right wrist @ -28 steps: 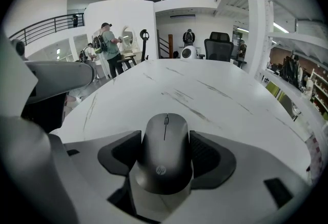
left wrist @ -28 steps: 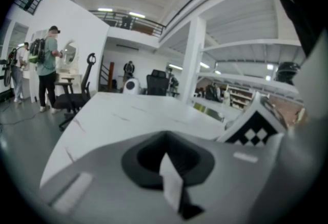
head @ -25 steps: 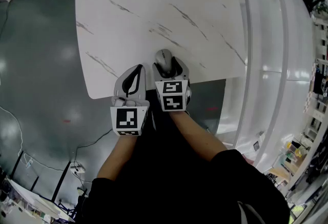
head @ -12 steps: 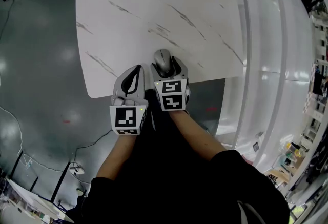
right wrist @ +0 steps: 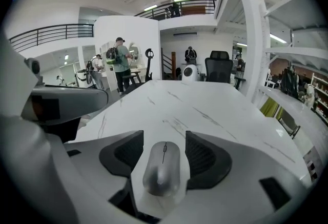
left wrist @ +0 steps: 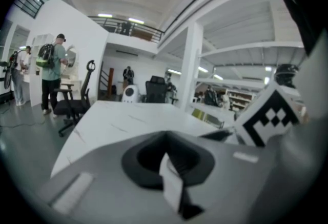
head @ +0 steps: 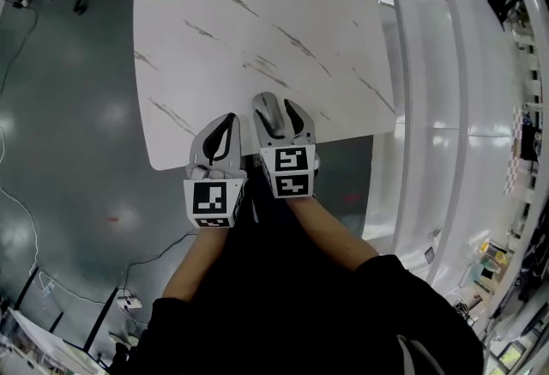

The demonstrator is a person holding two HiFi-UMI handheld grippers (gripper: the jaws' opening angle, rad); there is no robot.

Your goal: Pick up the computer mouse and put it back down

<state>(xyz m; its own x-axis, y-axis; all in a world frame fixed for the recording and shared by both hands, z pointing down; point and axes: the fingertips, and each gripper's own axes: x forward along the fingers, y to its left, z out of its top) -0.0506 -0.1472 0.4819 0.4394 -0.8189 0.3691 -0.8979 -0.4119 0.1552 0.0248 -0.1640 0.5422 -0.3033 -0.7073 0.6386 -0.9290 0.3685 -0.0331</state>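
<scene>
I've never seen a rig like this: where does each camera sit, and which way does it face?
Head view: on the person's head, facing steeply down at the table; both forearms, the left gripper and right gripper show.
Left gripper view: on the left gripper, facing along its closed fingers across the table.
Right gripper view: on the right gripper, facing along its parted fingers, the mouse between them.
Shared: head and right gripper views both show the mouse.

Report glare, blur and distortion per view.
Head view: sharp, with light patches glaring off the glossy grey floor. Left gripper view: fisheye bending, black corners, its near jaws blurred. Right gripper view: same fisheye, silver oval computer mouse fairly crisp with soft sheen on the white marbled table.
</scene>
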